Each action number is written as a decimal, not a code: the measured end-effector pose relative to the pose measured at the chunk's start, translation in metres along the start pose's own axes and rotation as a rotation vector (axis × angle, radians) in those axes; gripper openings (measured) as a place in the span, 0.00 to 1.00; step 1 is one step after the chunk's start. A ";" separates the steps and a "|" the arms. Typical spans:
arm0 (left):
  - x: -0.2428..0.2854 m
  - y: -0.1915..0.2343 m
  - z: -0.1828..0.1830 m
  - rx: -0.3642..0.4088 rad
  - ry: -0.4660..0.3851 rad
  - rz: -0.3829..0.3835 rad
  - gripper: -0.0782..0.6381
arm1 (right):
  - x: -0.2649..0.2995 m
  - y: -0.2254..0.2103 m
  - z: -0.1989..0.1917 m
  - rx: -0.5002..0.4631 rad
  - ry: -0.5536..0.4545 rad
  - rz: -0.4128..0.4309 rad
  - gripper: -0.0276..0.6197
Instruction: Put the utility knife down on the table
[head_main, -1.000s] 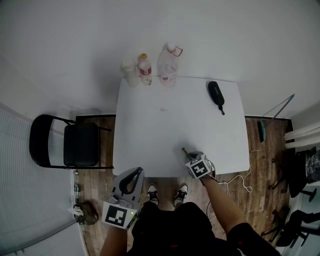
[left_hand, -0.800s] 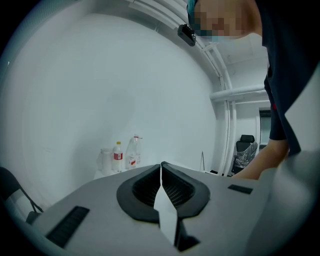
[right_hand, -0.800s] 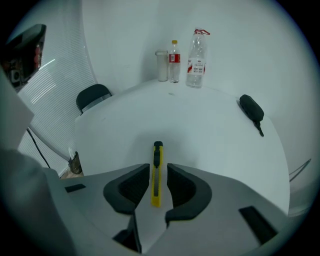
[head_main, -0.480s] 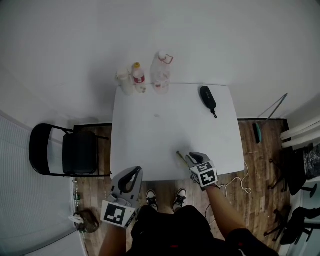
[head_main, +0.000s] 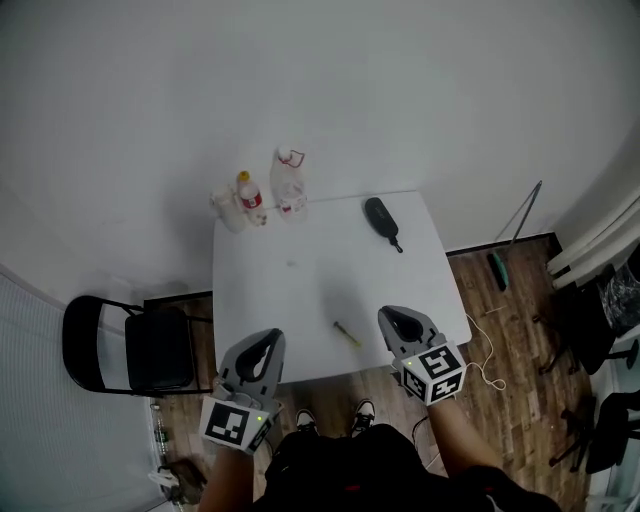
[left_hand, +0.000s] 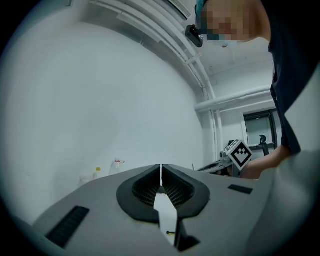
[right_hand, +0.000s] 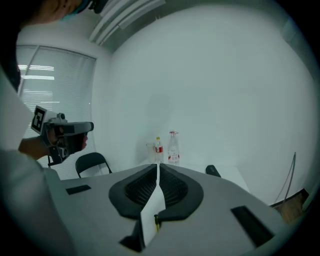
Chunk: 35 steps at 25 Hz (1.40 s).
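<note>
The utility knife (head_main: 348, 335), slim and yellowish, lies flat on the white table (head_main: 300, 265) near its front edge. It also shows as a small sliver low in the left gripper view (left_hand: 171, 233) and in the right gripper view (right_hand: 157, 223). My right gripper (head_main: 391, 316) hovers above the table's front right part, to the right of the knife and apart from it. Its jaws are closing with nothing between them. My left gripper (head_main: 270, 340) hangs at the front left edge, its jaws together and empty.
Two plastic bottles (head_main: 249, 198) (head_main: 289, 180) and a cup (head_main: 225, 209) stand at the table's far left corner. A black case (head_main: 381, 220) lies at the far right. A black folding chair (head_main: 130, 347) stands left of the table. Wooden floor and cables lie to the right.
My right gripper has let go of the knife and risen away from it; the knife stays on the table. My left gripper has risen a little. The table looks smaller and farther.
</note>
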<state>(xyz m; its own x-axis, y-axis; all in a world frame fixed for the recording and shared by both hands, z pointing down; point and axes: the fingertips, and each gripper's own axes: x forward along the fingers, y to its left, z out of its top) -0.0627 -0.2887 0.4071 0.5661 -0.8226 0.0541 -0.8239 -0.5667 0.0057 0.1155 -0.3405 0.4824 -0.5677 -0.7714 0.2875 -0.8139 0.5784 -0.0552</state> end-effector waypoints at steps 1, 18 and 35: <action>0.003 -0.003 0.007 0.010 -0.016 -0.011 0.15 | -0.008 0.001 0.012 -0.007 -0.029 -0.004 0.09; 0.023 -0.028 0.052 0.009 -0.097 -0.093 0.15 | -0.102 0.010 0.126 -0.142 -0.375 -0.106 0.08; 0.014 -0.029 0.045 -0.002 -0.077 -0.087 0.15 | -0.097 0.016 0.117 -0.154 -0.339 -0.090 0.08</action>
<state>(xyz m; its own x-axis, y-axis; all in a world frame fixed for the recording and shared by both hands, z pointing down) -0.0297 -0.2862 0.3626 0.6356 -0.7717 -0.0236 -0.7717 -0.6359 0.0090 0.1427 -0.2875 0.3414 -0.5247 -0.8498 -0.0498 -0.8488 0.5178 0.1073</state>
